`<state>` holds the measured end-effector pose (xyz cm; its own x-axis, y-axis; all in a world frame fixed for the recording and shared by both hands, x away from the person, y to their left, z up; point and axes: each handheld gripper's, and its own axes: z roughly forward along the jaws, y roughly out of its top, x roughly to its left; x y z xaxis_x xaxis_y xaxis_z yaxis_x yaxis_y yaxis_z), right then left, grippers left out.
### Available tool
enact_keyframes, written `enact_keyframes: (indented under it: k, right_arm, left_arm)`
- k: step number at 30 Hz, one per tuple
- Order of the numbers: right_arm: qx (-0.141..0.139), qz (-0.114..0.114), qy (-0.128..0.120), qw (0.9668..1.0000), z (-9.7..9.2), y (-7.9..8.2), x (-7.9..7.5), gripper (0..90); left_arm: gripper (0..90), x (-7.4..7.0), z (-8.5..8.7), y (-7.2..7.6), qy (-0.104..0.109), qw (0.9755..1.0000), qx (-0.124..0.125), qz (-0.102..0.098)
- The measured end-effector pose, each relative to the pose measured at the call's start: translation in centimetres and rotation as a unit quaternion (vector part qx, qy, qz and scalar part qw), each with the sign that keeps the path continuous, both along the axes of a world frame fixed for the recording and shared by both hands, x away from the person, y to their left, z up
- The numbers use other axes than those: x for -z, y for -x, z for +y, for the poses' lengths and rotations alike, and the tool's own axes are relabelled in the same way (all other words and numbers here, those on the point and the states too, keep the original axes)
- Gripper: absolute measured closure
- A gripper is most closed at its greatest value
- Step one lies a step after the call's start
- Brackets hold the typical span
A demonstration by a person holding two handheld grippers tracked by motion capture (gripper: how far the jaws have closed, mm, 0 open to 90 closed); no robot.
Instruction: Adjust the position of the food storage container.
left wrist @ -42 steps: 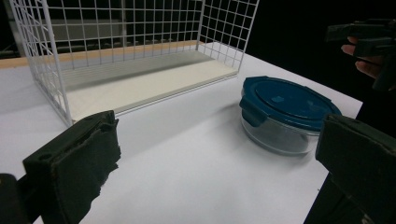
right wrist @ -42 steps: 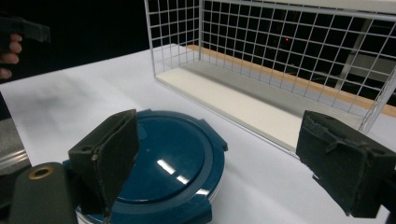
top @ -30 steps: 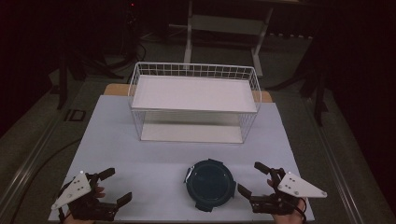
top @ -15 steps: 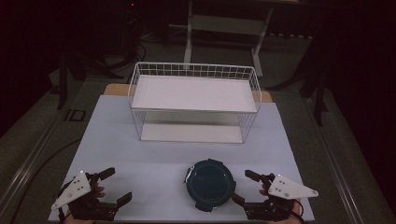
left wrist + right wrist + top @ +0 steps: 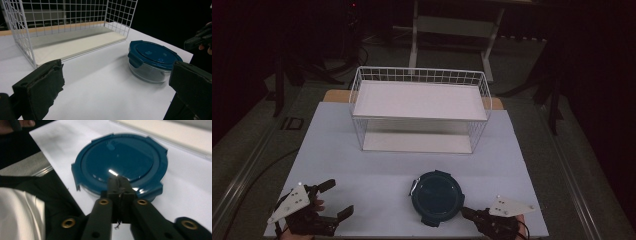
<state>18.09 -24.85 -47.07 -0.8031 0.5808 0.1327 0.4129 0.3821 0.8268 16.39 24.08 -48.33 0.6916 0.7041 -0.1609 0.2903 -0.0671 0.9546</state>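
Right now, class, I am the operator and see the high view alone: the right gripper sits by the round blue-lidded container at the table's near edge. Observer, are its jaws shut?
Observer: Yes. In the right gripper view, the right gripper has just been closing. Its jaws now stand pressed together, with nothing visible between them.
Operator: And where are its tips relative to the container?
Observer: They lie over the near rim of the blue lid. I cannot tell whether they touch it.
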Motion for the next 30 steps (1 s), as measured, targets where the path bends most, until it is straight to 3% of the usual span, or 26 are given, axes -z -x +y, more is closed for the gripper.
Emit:
enact_keyframes:
  k: [7,15,30]
  right_arm:
    - [-0.004,0.029,0.028,0.9992,0.4,-0.2,1.4,90.0]
    - [0.004,0.036,0.054,0.9979,0.8,-0.5,2.0,90.0]
    - [0.007,0.032,0.047,0.9983,0.5,-1.6,2.1,90.0]
  left_arm:
    - [0.0,0.0,-0.1,0.0,-0.003,1.0,0.005,-0.002]
    - [0.0,0.0,-0.3,0.0,-0.002,0.9998,0.017,-0.005]
    - [0.0,-0.1,-0.2,0.1,0.002,0.9997,0.019,-0.012]
